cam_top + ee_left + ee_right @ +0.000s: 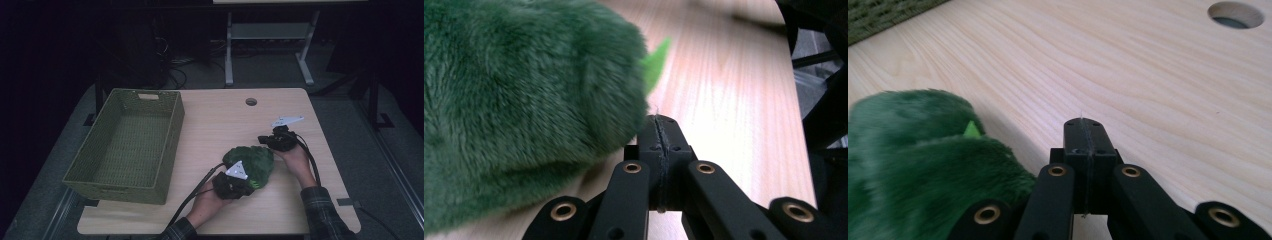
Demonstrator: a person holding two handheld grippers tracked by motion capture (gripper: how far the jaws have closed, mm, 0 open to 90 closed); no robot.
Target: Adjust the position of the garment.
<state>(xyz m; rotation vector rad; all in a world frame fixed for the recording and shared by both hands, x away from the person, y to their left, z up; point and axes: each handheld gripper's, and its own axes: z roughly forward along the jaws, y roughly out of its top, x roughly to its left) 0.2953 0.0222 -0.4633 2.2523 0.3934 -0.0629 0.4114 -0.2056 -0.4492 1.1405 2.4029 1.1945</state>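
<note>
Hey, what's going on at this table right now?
A person sits at a light wooden table with a black claw in each hand. The left claw and the right claw both have their jaws pressed shut with nothing between them, and each sits right beside a fuzzy green plush toy lying on the tabletop. Neither has a grip on it. A green woven rectangular basket stands to the left of the toy, apart from it.

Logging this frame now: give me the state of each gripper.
Left gripper: closed, jaws pressed together on nothing, beside the green plush toy.
Right gripper: closed, empty, next to the toy above the wooden table.
</note>
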